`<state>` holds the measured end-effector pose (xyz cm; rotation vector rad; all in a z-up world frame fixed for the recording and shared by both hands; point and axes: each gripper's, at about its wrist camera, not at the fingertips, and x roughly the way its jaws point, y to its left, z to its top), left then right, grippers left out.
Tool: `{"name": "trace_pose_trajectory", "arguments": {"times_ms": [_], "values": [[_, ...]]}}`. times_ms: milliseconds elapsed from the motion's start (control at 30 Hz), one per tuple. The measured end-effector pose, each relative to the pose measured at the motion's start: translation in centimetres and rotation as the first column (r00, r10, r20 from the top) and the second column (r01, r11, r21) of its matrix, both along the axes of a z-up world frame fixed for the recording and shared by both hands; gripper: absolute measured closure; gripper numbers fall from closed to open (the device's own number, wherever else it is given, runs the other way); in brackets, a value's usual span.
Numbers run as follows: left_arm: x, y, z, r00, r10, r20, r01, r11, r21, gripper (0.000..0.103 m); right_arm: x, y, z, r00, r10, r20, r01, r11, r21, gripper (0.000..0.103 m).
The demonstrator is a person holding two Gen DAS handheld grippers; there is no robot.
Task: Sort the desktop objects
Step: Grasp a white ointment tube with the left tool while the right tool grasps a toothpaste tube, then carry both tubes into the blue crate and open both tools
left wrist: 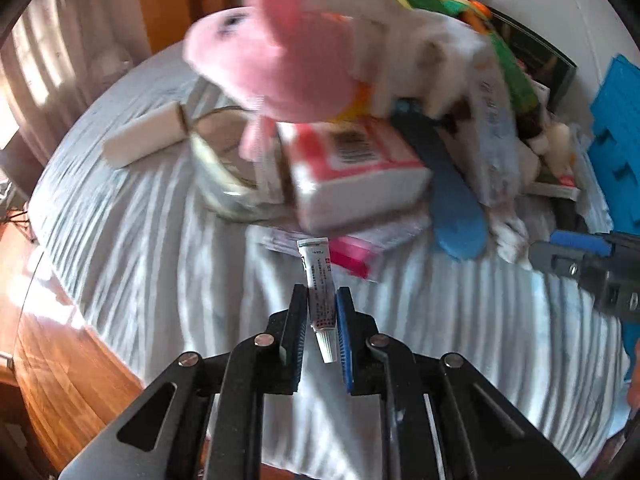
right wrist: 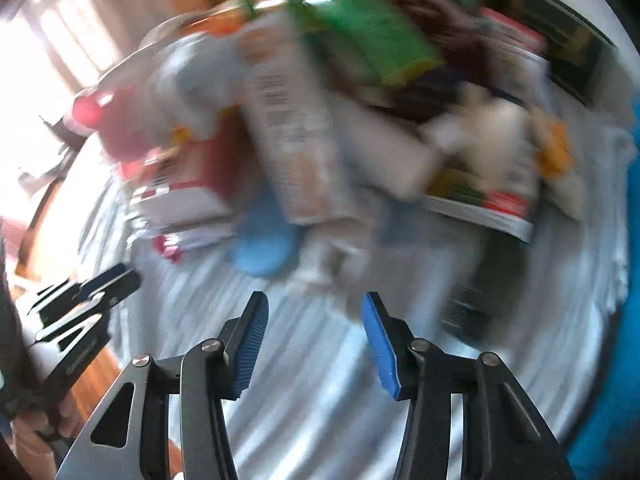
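- The left gripper (left wrist: 322, 308) holds a small white ointment tube with red print (left wrist: 319, 292), pinched between its 2 pads low in the centre of the left wrist view, cap end pointing back toward the camera. The grip sits on a thin, soft body, so I judge the tube could twist or slide out if the hand swings fast.
- The right gripper (right wrist: 316, 316) is wide open and holds nothing; it hovers over the striped grey-white cloth (right wrist: 320, 380) at the bottom centre of its own view, which is heavily blurred.
- Just above the tube in the frame lies the pile: a pink plush toy (left wrist: 272, 64), a red-and-white cardboard box (left wrist: 356, 172), a flat blue plastic paddle (left wrist: 452, 208) and a pink sticky-note pad (left wrist: 352, 256).
- The box leans on other items, and the plush rests on top; a careless brush from either tool could tip them.
- A blue plastic bin (left wrist: 616, 132) stands at the right edge; whether the tube belongs there I cannot tell.
- The right gripper shows at the right edge of the left view, near the pile, so the 2 tools could collide.
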<state>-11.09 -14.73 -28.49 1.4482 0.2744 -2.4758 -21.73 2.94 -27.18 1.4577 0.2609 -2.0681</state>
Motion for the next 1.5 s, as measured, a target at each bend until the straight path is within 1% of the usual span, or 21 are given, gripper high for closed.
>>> {"name": "trace_pose_trajectory", "arguments": {"times_ms": [100,167,233,300,367,433,467,500,533,567,600,667,733,900,967,1033,1067,1200,1333,1467,1500], "values": [[0.7,-0.9,-0.4,0.999,0.036,0.003,-0.036,0.999,0.017,0.089,0.7,-3.7,-0.3,0.993,0.115,-0.026,-0.115,0.993,-0.017,0.056],[1.9,-1.6,-0.6,0.999,0.048,0.004,-0.048,0.998,0.029,0.089,1.0,-6.2,-0.8,0.978,0.202,-0.046,-0.203,0.979,-0.011,0.059],[1.9,-1.8,-0.9,0.998,0.057,0.004,-0.057,0.997,0.044,0.089,1.0,-8.6,-1.5,0.954,0.289,-0.077,-0.288,0.957,0.02,0.059],[2.6,-2.0,-1.1,0.998,0.066,-0.003,-0.066,0.996,0.053,0.089,1.3,-10.5,-2.0,0.926,0.36,-0.11,-0.355,0.933,0.064,0.059],[1.9,-1.6,-1.3,0.997,0.071,-0.008,-0.071,0.996,0.057,0.089,1.5,-12.0,-2.5,0.902,0.413,-0.128,-0.404,0.91,0.09,0.059],[1.6,-1.3,-1.6,0.997,0.079,-0.01,-0.078,0.995,0.067,0.089,1.3,-12.7,-3.3,0.882,0.456,-0.122,-0.447,0.89,0.095,0.057],[1.6,-1.2,-1.8,0.996,0.083,-0.011,-0.082,0.994,0.074,0.089,1.4,-13.1,-3.4,0.871,0.471,-0.139,-0.461,0.882,0.102,0.057],[1.6,-1.0,-1.9,0.996,0.089,-0.009,-0.088,0.993,0.083,0.089,1.4,-13.4,-3.7,0.865,0.488,-0.12,-0.477,0.872,0.111,0.061],[1.7,-1.0,-2.0,0.996,0.091,-0.008,-0.09,0.992,0.091,0.089,1.4,-13.6,-4.1,0.866,0.492,-0.089,-0.483,0.869,0.109,0.064],[1.8,-0.8,-2.0,0.996,0.092,-0.01,-0.091,0.991,0.096,0.089,1.5,-13.5,-4.3,0.868,0.493,-0.058,-0.487,0.869,0.094,0.071],[1.9,-0.5,-2.0,0.996,0.093,-0.01,-0.092,0.991,0.098,0.089,1.8,-13.4,-4.5,0.866,0.498,-0.029,-0.494,0.864,0.101,0.074],[2.1,-0.3,-1.8,0.996,0.089,-0.008,-0.088,0.991,0.1,0.089,2.6,-13.0,-4.5,0.865,0.502,-0.012,-0.497,0.86,0.119,0.075],[2.3,0.0,-1.6,0.997,0.082,-0.004,-0.081,0.991,0.108,0.089,2.8,-12.4,-4.5,0.871,0.491,0.02,-0.491,0.867,0.087,0.075],[2.6,0.8,-1.3,0.997,0.073,0.003,-0.073,0.992,0.104,0.089,4.0,-11.8,-4.3,0.871,0.491,-0.011,-0.486,0.865,0.122,0.076],[2.6,2.3,-0.9,0.998,0.065,0.004,-0.065,0.993,0.098,0.089,4.2,-11.5,-4.3,0.871,0.49,-0.034,-0.482,0.865,0.14,0.078],[3.6,2.8,-0.2,0.999,0.047,-0.001,-0.046,0.996,0.081,0.089,4.6,-11.0,-4.0,0.88,0.474,-0.04,-0.464,0.874,0.143,0.086],[3.7,3.1,0.1,0.999,0.042,-0.006,-0.041,0.996,0.077,0.089,4.6,-10.6,-3.8,0.887,0.461,-0.034,-0.453,0.882,0.128,0.089],[4.1,4.5,2.2,0.999,0.016,-0.036,-0.013,0.998,0.069,0.089,3.6,-9.8,-2.2,0.92,0.391,-0.032,-0.389,0.919,0.054,0.09],[4.2,5.4,4.4,0.998,-0.01,-0.07,0.015,0.998,0.061,0.089,2.6,-8.5,0.4,0.945,0.323,-0.047,-0.323,0.946,-0.004,0.09],[4.7,6.4,7.5,0.991,-0.051,-0.124,0.055,0.998,0.027,0.089,2.2,-6.6,3.3,0.964,0.251,-0.082,-0.255,0.966,-0.036,0.09],[4.3,6.6,8.8,0.987,-0.067,-0.145,0.071,0.997,0.02,0.089,2.0,-5.8,4.3,0.969,0.23,-0.093,-0.234,0.971,-0.045,0.09]]}}
